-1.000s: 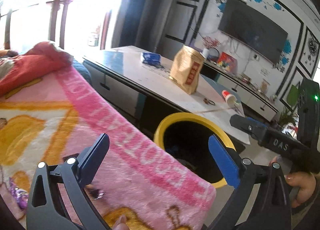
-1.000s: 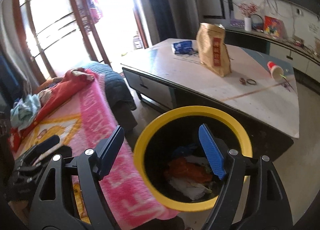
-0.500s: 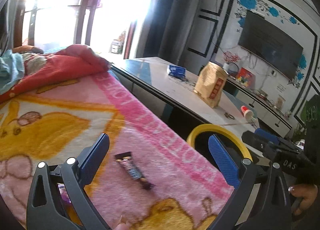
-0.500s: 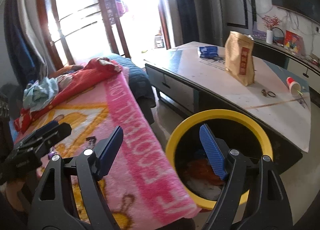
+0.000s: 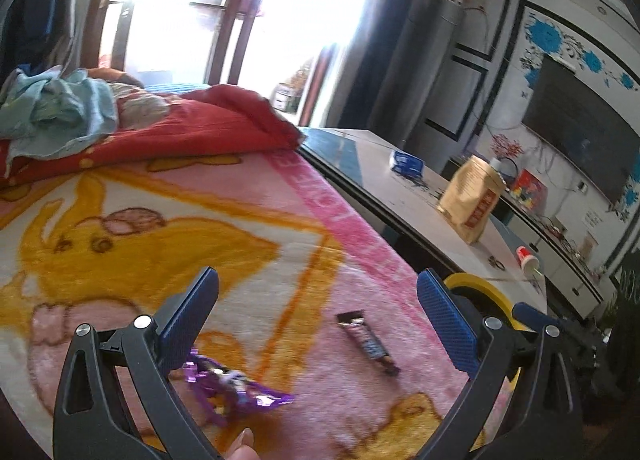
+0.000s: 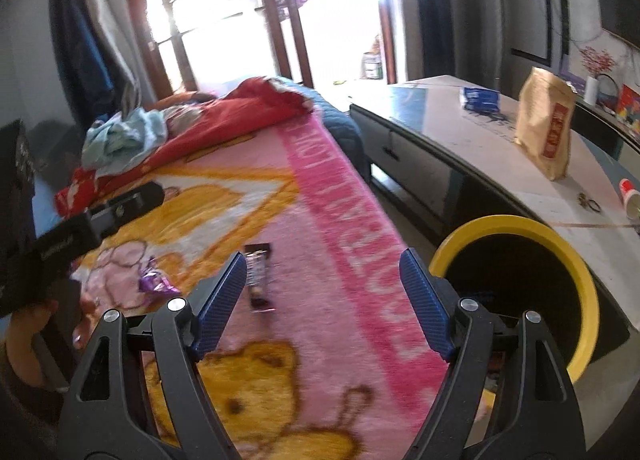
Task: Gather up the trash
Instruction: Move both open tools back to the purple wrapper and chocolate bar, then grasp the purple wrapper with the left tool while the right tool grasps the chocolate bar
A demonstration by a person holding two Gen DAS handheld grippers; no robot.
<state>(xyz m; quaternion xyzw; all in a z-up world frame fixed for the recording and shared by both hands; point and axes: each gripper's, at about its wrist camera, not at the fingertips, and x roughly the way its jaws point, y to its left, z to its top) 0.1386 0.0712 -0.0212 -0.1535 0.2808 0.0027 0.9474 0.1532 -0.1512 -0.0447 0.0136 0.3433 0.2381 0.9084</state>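
A dark candy-bar wrapper (image 5: pixel 367 341) (image 6: pixel 258 275) lies flat on the pink and yellow blanket (image 5: pixel 168 228) (image 6: pixel 340 228). A crumpled purple wrapper (image 5: pixel 236 384) (image 6: pixel 154 282) lies a little to its left. My left gripper (image 5: pixel 318 300) hovers open over the blanket, with the purple wrapper by its left finger and nothing between its pads. My right gripper (image 6: pixel 322 284) is open too, above the blanket's pink border, with the candy-bar wrapper just beyond its left fingertip. The yellow-rimmed black bin (image 6: pixel 560 252) (image 5: pixel 486 292) stands beside the bed, to the right.
A low white table (image 6: pixel 520 164) (image 5: pixel 400 196) behind the bin carries a brown paper bag (image 6: pixel 546 128), a blue packet (image 6: pixel 480 98) and a small cup (image 6: pixel 631 198). Red bedding (image 5: pixel 180 132) and blue cloth (image 5: pixel 56 112) are heaped at the blanket's far end. The left gripper's body (image 6: pixel 60 232) shows at left.
Both grippers swung left from over the bin to over the blanket. The two wrappers came into view, and the bin slid off toward the right edge.
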